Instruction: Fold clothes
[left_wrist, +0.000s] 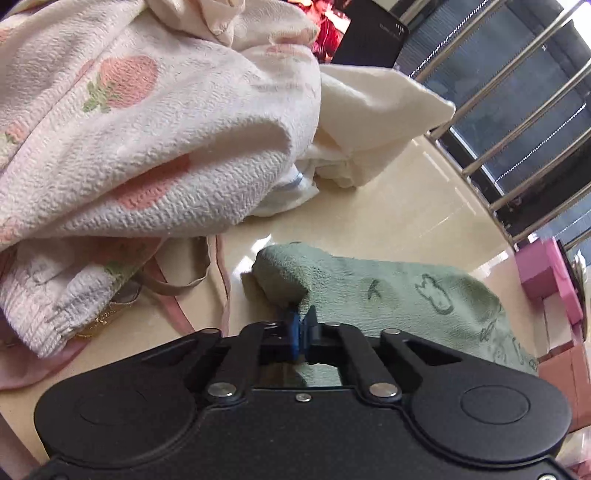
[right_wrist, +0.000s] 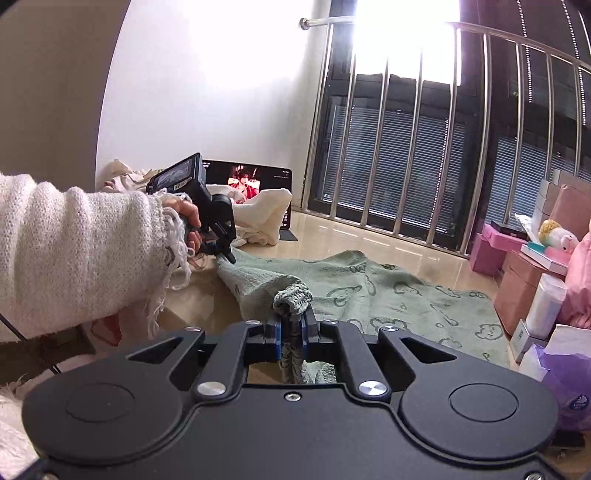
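Left gripper (left_wrist: 299, 325): fingers pressed together, pinching an edge of the green garment (left_wrist: 406, 291). Right gripper (right_wrist: 291, 332): fingers pinching the ribbed cuff (right_wrist: 293, 295) of the same garment. Green garment spread flat on the glossy floor (left_wrist: 424, 206), between both grippers. Strawberry-print clothes (left_wrist: 147, 129) piled just beside, at left. Tablet (right_wrist: 255, 181) propped behind the pile. Pink boxes (right_wrist: 495, 251) at right, near the window bars (right_wrist: 417, 158).

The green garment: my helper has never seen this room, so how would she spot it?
Find the glossy cream floor before the barred window. The green garment lies spread there, both grippers pinching its near edge. Unlike the pink-strawberry white clothes piled beside it, it is sage green with outlined bears.
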